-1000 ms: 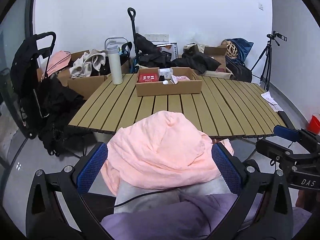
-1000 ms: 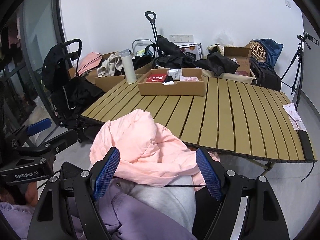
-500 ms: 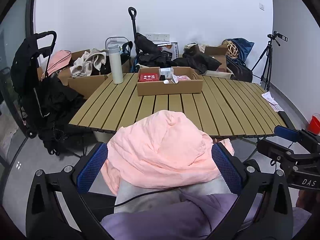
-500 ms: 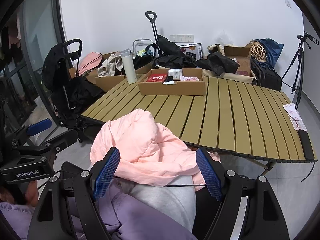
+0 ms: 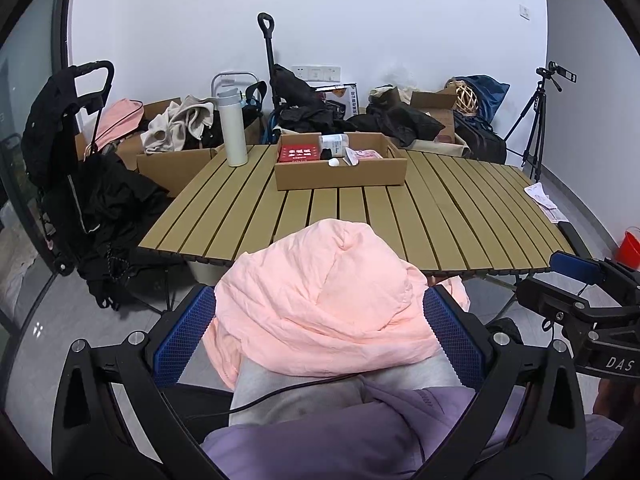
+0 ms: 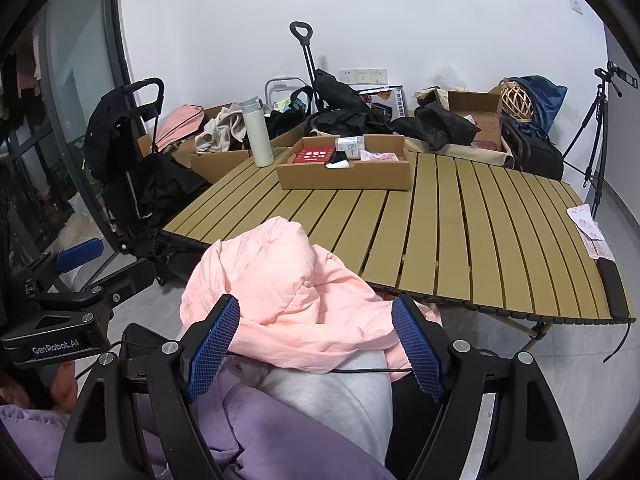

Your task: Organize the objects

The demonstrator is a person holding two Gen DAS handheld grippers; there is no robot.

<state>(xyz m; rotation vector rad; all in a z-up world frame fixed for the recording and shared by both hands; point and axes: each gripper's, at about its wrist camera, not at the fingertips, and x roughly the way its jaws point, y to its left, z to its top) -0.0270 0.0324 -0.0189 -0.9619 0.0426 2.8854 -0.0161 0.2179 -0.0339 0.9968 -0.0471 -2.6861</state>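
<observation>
Reading off the scene:
Left gripper (image 5: 320,336): jaws are spread wide; the blue pads (image 5: 182,336) stand on either side of the pink cloth (image 5: 324,300) without pressing it.
Right gripper (image 6: 316,346): jaws are likewise held apart; its blue pads (image 6: 212,350) flank the same cloth, and nothing is clamped.
Pink cloth: it is bunched on the person's lap, over grey trousers (image 5: 344,396), just before the near edge of the table (image 5: 460,216) and overlapping it in view.
Writing on grippers: "DAS" is read on the right gripper's body as seen from the left wrist (image 5: 620,362); "GenRobot.AI" is read on the left gripper's body as seen from the right wrist (image 6: 56,350).
Box (image 5: 340,178): an open cardboard tray is set at the far side of the slatted table; a red packet (image 5: 300,153) with white print too small to read, a white jar (image 5: 334,145) and a pink pouch (image 5: 366,155) are lain inside.
Flask (image 5: 233,132): a white one is stood upright on the table's far left corner, well apart from the cloth.
Papers (image 6: 590,232): printed sheets are laid at the table's right edge, beside a black phone (image 6: 612,288); their text cannot be made out.
Cable (image 5: 288,394): a black lead is run across the trousers.
Sleeve (image 6: 280,436): lilac fabric is seen below the grippers.
</observation>
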